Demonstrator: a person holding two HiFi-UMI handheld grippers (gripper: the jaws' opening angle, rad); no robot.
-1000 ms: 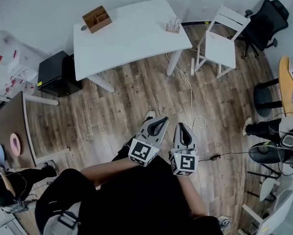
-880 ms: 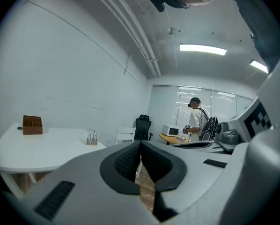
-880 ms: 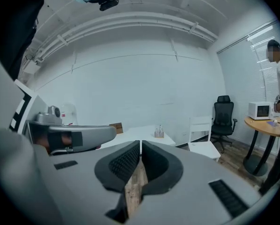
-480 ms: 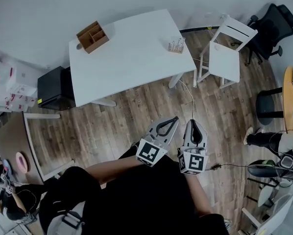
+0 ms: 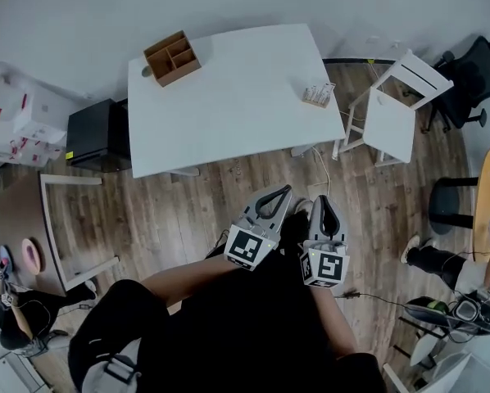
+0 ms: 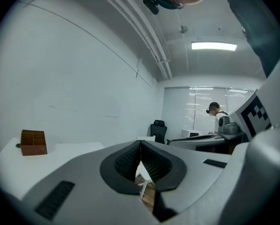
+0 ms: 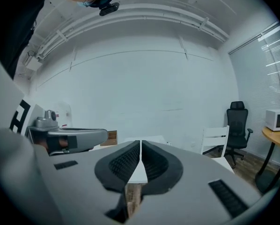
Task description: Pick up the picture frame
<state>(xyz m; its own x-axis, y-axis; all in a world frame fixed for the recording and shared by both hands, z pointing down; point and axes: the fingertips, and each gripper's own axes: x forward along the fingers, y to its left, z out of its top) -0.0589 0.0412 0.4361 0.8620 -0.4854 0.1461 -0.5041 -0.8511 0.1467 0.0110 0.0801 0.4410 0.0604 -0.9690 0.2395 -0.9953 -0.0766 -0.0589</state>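
Observation:
A small pale picture frame [image 5: 318, 95] stands near the right edge of the white table [image 5: 229, 97] in the head view. Both grippers are held side by side over the wooden floor, well short of the table and pointing toward it. My left gripper [image 5: 283, 191] is shut with nothing between its jaws, and so is my right gripper [image 5: 326, 201]. In the left gripper view the left gripper [image 6: 140, 142] has its jaws closed together. The right gripper [image 7: 140, 143] looks the same in the right gripper view, with the table's edge beyond its tips.
A wooden compartment box [image 5: 172, 57] sits at the table's far left corner. A white chair [image 5: 394, 113] stands right of the table, a black office chair [image 5: 478, 76] beyond it. A black cabinet [image 5: 97, 133] and a brown table [image 5: 15, 219] are at the left. A cable [image 5: 320, 166] runs across the floor.
The table and frame have drawn nearer and shifted right in the head view as the person steps toward them. Both grippers stay shut and side by side.

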